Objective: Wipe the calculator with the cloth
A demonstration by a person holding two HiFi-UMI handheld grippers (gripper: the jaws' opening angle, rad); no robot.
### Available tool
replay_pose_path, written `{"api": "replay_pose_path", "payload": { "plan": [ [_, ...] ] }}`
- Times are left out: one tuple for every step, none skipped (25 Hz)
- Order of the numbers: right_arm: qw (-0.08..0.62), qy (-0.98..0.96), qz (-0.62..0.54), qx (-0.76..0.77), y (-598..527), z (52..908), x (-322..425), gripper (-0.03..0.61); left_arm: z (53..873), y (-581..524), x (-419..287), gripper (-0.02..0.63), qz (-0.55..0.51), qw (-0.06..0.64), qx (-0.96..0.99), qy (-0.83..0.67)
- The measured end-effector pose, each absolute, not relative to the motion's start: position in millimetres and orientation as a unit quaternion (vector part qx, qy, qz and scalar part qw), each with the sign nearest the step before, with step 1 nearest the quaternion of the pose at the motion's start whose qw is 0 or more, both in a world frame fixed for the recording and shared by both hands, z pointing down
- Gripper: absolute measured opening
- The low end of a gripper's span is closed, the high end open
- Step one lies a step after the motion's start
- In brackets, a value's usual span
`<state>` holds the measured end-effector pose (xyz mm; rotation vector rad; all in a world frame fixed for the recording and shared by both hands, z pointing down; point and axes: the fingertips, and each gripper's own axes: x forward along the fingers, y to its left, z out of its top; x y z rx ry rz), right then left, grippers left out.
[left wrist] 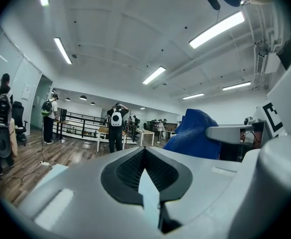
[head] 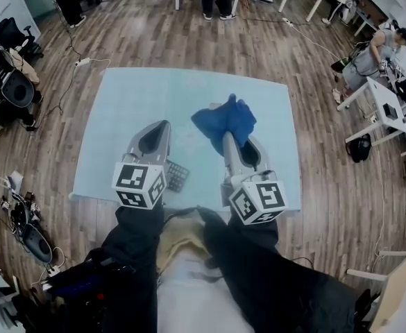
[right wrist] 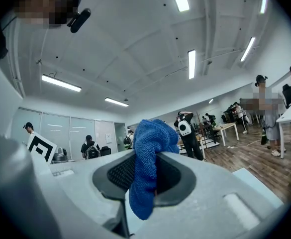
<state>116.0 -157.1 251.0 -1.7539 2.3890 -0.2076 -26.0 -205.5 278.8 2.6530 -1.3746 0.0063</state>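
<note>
A blue cloth (head: 225,118) hangs bunched from my right gripper (head: 227,137), which is shut on it and held level above the table. In the right gripper view the cloth (right wrist: 149,158) fills the space between the black pads and droops down in front. My left gripper (head: 162,127) hovers level beside it on the left, shut with nothing in it; its pads meet at the tip (left wrist: 145,151). From there the cloth (left wrist: 195,133) shows to the right. A dark calculator (head: 178,175) lies near the table's front edge, partly hidden behind the left gripper's marker cube.
The table (head: 119,109) has a pale blue cover. Wooden floor surrounds it. White desks (head: 386,106) with a person stand at the right, chairs and bags (head: 8,75) at the left. A cable (head: 78,61) runs along the floor. People stand at the far end (left wrist: 116,128).
</note>
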Motion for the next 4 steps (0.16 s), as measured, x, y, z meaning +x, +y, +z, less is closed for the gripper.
{"api": "replay_pose_path", "payload": {
  "plan": [
    [0.084, 0.801, -0.070, -0.588, -157.2, 250.7, 115.9, 0.080, 278.7, -205.6, -26.1, -0.003, 0.001, 0.079, 0.885, -0.459],
    [0.084, 0.802, -0.071, -0.588, -157.3, 250.7, 115.7, 0.080, 278.4, -205.6, -26.3, -0.003, -0.001, 0.080, 0.885, -0.459],
    [0.083, 0.802, -0.072, -0.587, -157.5, 250.9, 115.7, 0.080, 277.9, -205.8, -26.5, -0.003, -0.002, 0.081, 0.885, -0.459],
    [0.083, 0.802, -0.072, -0.587, -157.8, 251.1, 115.6, 0.080, 277.4, -205.9, -26.6, -0.003, -0.003, 0.082, 0.884, -0.459]
  ]
}}
